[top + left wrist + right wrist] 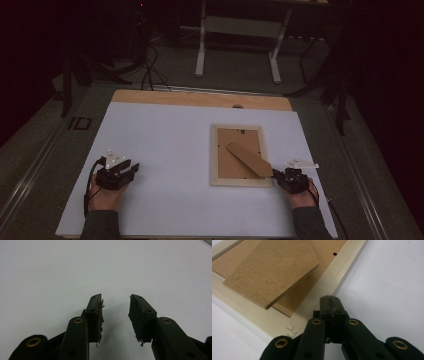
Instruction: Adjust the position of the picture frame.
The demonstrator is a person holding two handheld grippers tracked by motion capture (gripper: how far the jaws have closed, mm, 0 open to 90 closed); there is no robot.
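A pale wooden picture frame (215, 150) lies face down right of the table's middle, its brown backing board (235, 167) showing. A brown easel stand (250, 159) lies slanted across the backing, its lower end over the frame's right rail. In the right gripper view the stand (272, 270) is raised above the backing and the frame rail (322, 292). My right gripper (276, 174) is shut with nothing between its jaws, at the frame's near right corner; its tips (330, 299) sit over the rail's edge. My left gripper (134, 169) rests open on bare white surface at the left (116, 302).
The white sheet (160, 140) covers the wooden table (200, 99). A white-legged stand (237, 35) and cables (150, 65) are on the floor beyond the far edge. Dark tripod legs (340, 90) stand off the table's right side.
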